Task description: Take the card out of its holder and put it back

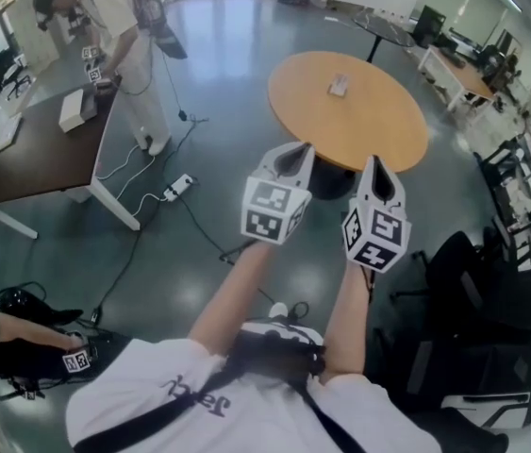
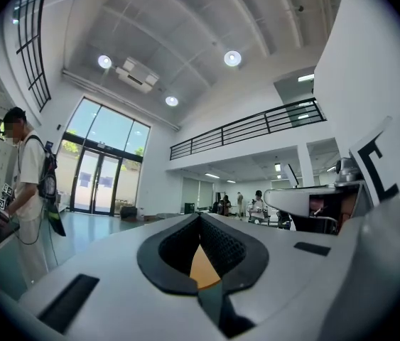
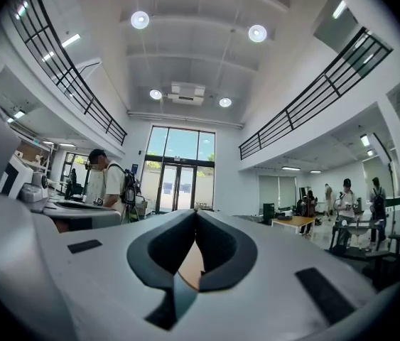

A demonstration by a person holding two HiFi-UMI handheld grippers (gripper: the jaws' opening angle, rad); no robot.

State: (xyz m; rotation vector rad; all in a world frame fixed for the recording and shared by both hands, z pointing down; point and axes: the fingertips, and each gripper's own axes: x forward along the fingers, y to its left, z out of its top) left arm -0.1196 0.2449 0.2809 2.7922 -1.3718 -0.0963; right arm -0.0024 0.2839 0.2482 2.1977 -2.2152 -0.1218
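My left tool (image 1: 293,154) and right tool (image 1: 379,170), both closed and empty, sit mid-frame below the round desk (image 1: 378,125) with the card holder (image 1: 339,85).

A person in a pale shirt with a dark backpack (image 1: 119,17) is bending over a dark brown rectangular table (image 1: 39,159) at the upper left, where a white box (image 1: 74,109) is lying. A white power strip (image 1: 178,188) is resting on the glossy grey floor (image 1: 227,83) (black cables (image 1: 199,217) are trailing from it). Black office chairs (image 1: 491,291) are crowding the lower right.
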